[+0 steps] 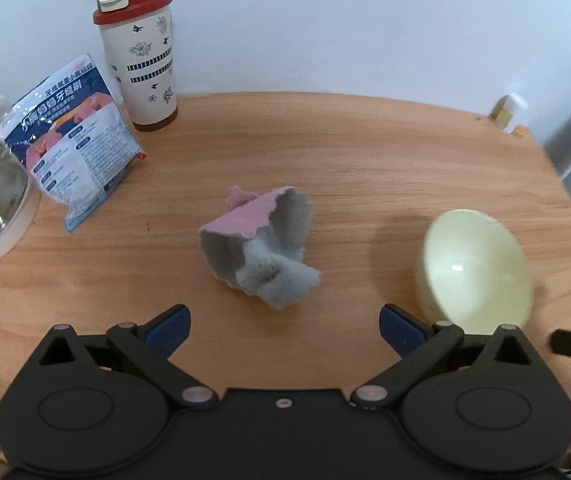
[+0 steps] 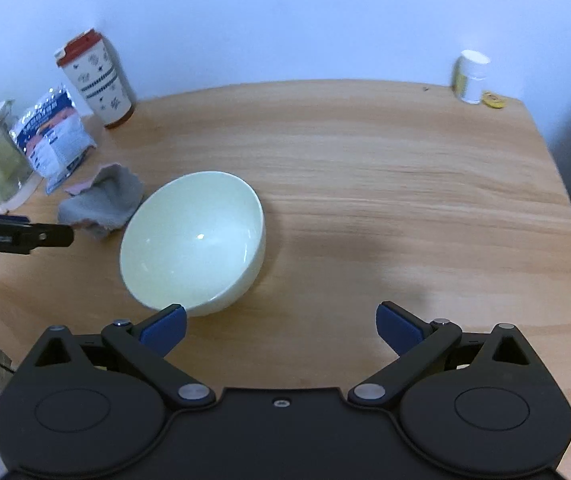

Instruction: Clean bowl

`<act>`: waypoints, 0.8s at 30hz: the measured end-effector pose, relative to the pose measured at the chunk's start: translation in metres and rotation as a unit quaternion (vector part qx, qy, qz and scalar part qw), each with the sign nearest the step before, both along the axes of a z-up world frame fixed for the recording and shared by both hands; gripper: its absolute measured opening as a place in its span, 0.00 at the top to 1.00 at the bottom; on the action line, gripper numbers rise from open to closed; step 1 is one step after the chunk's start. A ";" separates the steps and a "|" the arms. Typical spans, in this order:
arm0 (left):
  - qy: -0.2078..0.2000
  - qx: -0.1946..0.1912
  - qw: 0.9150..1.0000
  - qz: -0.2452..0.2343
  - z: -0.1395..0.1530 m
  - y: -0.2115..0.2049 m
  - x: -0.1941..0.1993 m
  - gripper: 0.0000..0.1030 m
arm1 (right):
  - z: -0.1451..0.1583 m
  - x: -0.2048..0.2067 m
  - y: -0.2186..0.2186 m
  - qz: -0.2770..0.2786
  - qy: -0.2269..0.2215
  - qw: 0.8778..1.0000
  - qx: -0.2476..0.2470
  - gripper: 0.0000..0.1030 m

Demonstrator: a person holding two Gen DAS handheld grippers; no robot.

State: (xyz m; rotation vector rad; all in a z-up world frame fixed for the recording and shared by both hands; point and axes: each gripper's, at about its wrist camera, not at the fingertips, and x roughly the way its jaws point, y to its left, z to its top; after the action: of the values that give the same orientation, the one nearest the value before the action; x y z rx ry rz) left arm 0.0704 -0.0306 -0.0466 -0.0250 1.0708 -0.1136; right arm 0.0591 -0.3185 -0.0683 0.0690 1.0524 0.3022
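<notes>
Bowl position: pale green bowl (image 2: 193,244) stands upright on the tabletop (image 2: 385,208), mouth up, just ahead of the right gripper (image 2: 281,324) and toward its left finger; nothing is visible inside it.
Cloth position: crumpled grey-and-pink cloth (image 1: 259,246) lies on the tabletop directly ahead of the left gripper (image 1: 285,328), beside the bowl; whether the two touch cannot be told.
Left jaws: spread wide, holding nothing, cloth not yet between the fingers.
Right jaws: spread wide, holding nothing; the left blue pad overlaps the near rim of the bowl in the right wrist view, but contact cannot be confirmed.
Step in hand (judged): take up the cloth with the left gripper while the right gripper secures the bowl.
Cloth grasp: aim at the raised fold in the middle of the heap, so that the jaws close on several layers, not on a single loose edge.
Bowl grasp: set one finger inside the rim and one outside, then close; a glazed wall will likely slip under a light pinch.
Clearance: tumbler (image 1: 141,60) and foil pouch (image 1: 69,144) stand at the back left, well apart from the work area.
Risk: pushing the bowl sideways before the jaws close may slide it into the cloth.
</notes>
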 end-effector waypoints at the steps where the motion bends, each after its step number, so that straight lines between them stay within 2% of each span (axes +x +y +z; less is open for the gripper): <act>1: -0.002 -0.007 1.000 -0.003 0.006 0.002 -0.005 0.00 | 0.004 -0.006 0.002 -0.005 -0.007 1.000 -0.001 0.00; 3: -0.012 -0.015 1.000 -0.007 0.022 0.005 -0.018 0.00 | 0.013 -0.018 0.007 -0.016 -0.016 1.000 -0.004 0.00; 8: -0.022 0.005 1.000 -0.014 0.047 0.013 -0.039 0.00 | 0.040 -0.041 0.017 -0.050 -0.036 0.998 -0.005 0.00; 15: -0.032 0.027 0.998 -0.041 0.084 0.018 -0.067 0.00 | 0.071 -0.064 0.024 -0.102 -0.034 0.994 -0.004 0.00; 24: -0.058 0.029 0.997 -0.049 0.120 0.023 -0.091 0.00 | 0.111 -0.094 0.043 -0.103 -0.051 0.992 -0.048 0.00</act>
State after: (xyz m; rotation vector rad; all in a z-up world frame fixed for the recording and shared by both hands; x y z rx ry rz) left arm -0.0206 -0.0077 0.0736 0.0864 0.9595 -0.1697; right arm -0.0349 -0.2756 0.0425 0.0747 0.9483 0.0668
